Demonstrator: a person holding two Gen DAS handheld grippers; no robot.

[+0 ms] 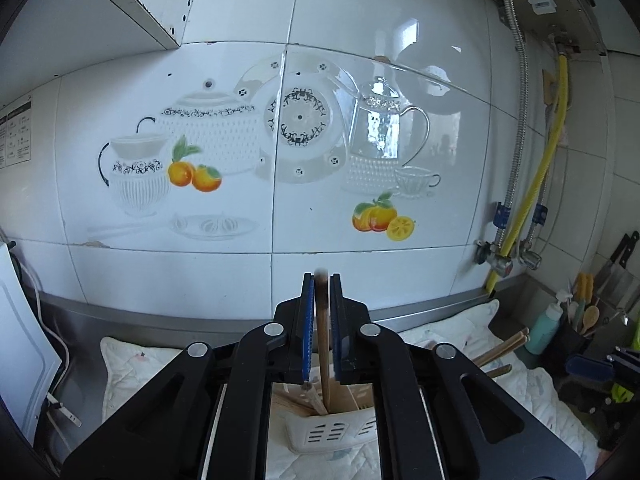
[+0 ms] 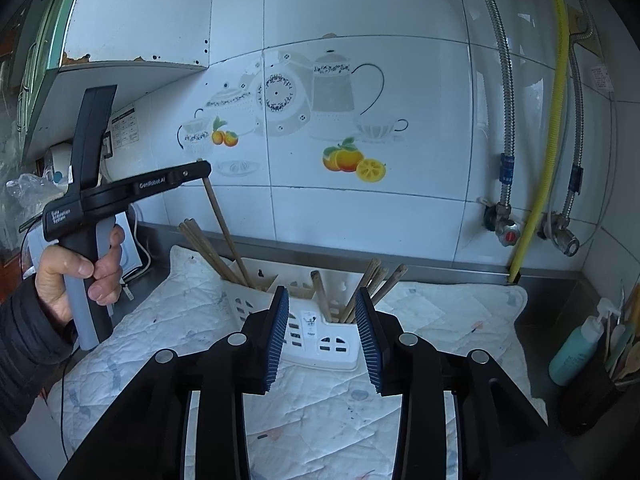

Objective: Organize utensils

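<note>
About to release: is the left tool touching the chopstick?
Touching. In the left wrist view, the left tool has both blue pads closed against the brown chopstick, which stands over the white utensil holder.

Left gripper (image 1: 321, 280) raised, jaws clamped nearly together, gripped by the left hand (image 2: 80, 276); right gripper (image 2: 322, 300) held level, jaws apart.

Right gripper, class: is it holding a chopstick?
No. The right gripper stands open and empty, short of the white holder.

Probably a home kitchen: teapot-and-fruit wall tiles (image 1: 280, 140), gas hose (image 2: 554, 100), knives (image 1: 622, 268), wooden spoons (image 1: 591, 316).
</note>
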